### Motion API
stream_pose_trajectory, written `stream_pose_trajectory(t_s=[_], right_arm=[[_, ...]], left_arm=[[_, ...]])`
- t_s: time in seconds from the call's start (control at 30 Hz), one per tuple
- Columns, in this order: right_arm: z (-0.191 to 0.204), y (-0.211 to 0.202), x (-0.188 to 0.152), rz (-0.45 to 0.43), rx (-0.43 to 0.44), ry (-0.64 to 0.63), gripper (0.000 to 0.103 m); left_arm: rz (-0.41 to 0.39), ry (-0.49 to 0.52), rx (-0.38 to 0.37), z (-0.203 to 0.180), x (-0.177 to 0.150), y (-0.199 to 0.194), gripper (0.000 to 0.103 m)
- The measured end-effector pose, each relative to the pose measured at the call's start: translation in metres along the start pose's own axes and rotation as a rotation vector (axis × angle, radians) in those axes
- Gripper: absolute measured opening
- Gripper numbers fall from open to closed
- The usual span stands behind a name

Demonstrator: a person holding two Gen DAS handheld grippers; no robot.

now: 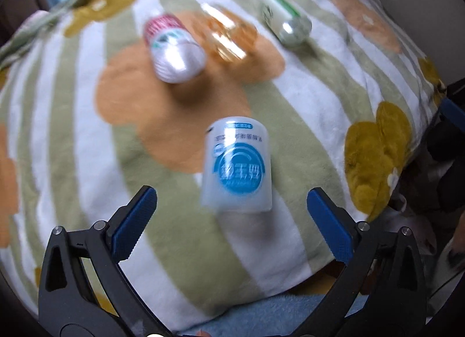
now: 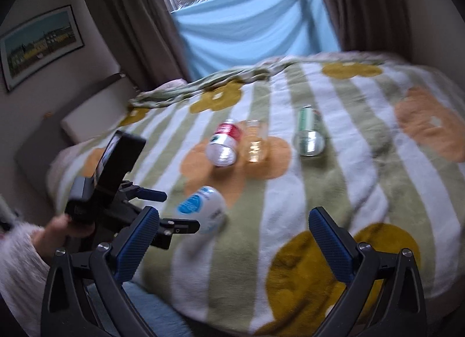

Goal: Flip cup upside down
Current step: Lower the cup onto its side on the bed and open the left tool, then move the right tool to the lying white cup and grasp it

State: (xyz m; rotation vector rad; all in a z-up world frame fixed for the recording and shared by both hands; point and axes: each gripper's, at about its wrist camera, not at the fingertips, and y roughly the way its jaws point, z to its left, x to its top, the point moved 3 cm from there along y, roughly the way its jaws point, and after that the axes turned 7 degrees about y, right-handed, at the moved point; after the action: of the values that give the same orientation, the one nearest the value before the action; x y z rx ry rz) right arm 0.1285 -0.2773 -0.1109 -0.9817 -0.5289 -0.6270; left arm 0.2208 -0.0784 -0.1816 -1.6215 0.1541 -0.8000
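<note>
Cup (image 1: 237, 167) — white plastic, blue round logo with the print reading inverted — stands on the blanket (image 1: 72, 122), wide end down, just ahead of the left gripper (image 1: 232, 220) and between its finger lines, touching neither pad. Blanket: green and white stripes, orange and mustard flowers, covers the whole work surface. Left gripper fingers spread wide, nothing held. Right gripper (image 2: 234, 238) likewise spread wide and holding nothing, hovering over the blanket's near edge, cup (image 2: 203, 209) off to its left. Farther back, well apart from the cup, three containers in a row: red-labelled one (image 1: 174, 46), clear amber one (image 1: 229, 36), green-striped one (image 1: 286, 20). Frames motion-blurred.
</note>
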Motion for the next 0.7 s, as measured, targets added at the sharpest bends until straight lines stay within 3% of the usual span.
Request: stream_pose_trajectory(t_s=[0.13, 0.2, 0.3, 0.4, 0.57, 0.7], right_arm=[[0.007, 0.023, 0.032, 0.158, 0.105, 0.051, 0.103], [0.013, 0.053, 0.043, 0.289, 0.126, 0.098, 0.103], [0.02, 0.102, 0.043, 0.464, 0.148, 0.182, 0.103], [0.021, 0.141, 0.035, 0.577, 0.109, 0.227, 0.103], [0.012, 0.193, 0.02, 0.674, 0.103, 0.365, 0.102], [0.003, 0.217, 0.006, 0.721, 0.117, 0.48, 0.091]], left_arm=[[-0.111, -0.111, -0.024, -0.009, -0.023, -0.03, 0.103], [-0.178, -0.154, 0.001, -0.015, -0.039, -0.042, 0.103], [-0.232, -0.186, 0.053, -0.028, -0.05, -0.05, 0.103], [-0.26, -0.214, 0.085, -0.03, -0.062, -0.059, 0.103], [-0.279, -0.248, 0.084, -0.022, -0.074, -0.065, 0.103], [-0.284, -0.271, 0.086, -0.007, -0.081, -0.067, 0.103]])
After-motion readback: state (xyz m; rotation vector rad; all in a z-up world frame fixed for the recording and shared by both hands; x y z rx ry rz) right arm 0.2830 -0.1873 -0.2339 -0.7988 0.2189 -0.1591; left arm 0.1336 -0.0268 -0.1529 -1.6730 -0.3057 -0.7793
